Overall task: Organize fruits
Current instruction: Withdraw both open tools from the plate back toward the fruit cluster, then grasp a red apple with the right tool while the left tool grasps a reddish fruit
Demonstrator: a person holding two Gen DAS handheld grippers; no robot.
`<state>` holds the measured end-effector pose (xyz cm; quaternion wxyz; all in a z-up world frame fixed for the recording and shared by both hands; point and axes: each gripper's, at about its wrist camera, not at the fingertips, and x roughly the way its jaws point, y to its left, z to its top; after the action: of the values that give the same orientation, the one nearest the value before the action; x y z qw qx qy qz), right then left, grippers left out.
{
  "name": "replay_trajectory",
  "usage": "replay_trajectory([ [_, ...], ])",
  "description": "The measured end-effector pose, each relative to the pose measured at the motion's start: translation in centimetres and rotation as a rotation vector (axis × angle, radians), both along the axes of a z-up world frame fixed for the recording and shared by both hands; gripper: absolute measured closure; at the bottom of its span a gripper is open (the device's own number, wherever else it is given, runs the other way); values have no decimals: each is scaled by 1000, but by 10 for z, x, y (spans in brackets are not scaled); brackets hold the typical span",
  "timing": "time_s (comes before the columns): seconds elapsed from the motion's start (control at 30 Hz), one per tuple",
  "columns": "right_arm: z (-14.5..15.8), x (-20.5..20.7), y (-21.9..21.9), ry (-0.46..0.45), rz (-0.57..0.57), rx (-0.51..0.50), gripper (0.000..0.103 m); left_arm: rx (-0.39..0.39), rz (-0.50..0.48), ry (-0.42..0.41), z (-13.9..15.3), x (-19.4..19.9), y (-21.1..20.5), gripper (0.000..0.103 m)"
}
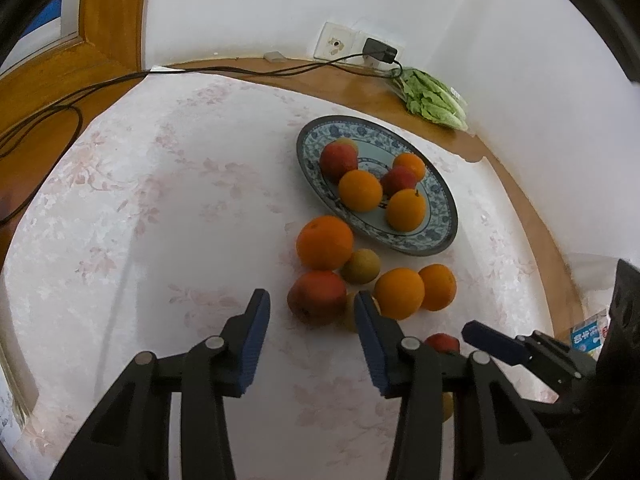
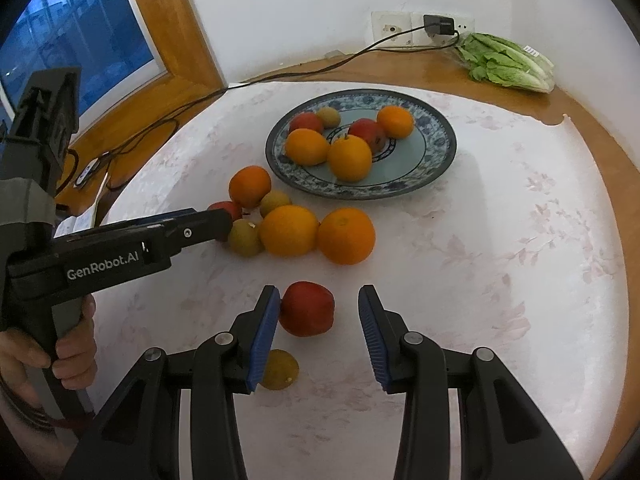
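Observation:
A blue-patterned plate (image 1: pixel 404 249) (image 2: pixel 442 160) holds several oranges and red apples. Beside it on the white cloth lie loose oranges (image 1: pixel 324 242) (image 2: pixel 346 234) and small greenish fruits (image 1: pixel 360 266) (image 2: pixel 276 202). My left gripper (image 1: pixel 312 294) is open, its tips at either side of a red apple (image 1: pixel 318 300) (image 2: pixel 228 208), with a gap at the left pad. My right gripper (image 2: pixel 318 294) is open around another red apple (image 2: pixel 306 308) (image 1: pixel 442 342), which sits against the left pad and clear of the right one. A yellowish fruit (image 2: pixel 282 370) lies under its left finger.
Bagged lettuce (image 1: pixel 436 100) (image 2: pixel 508 62) lies at the back by a wall socket (image 2: pixel 424 26), whose black cable (image 2: pixel 280 74) trails left over the wooden table edge. A window is at the far left. A small carton (image 1: pixel 588 336) sits at the right. A person's hand (image 2: pixel 76 348) holds the left gripper.

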<state>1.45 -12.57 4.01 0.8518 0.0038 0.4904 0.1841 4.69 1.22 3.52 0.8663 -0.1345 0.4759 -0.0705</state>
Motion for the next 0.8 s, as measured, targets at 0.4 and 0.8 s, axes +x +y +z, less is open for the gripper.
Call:
replay_trajectory([
  [0.4, -7, -1, 10, 11, 23, 4, 61, -21, 4, -6, -2, 0, 2, 57],
  [0.8, -13, -1, 14, 8, 31, 20, 70, -34, 14, 3, -7, -3, 9, 57],
])
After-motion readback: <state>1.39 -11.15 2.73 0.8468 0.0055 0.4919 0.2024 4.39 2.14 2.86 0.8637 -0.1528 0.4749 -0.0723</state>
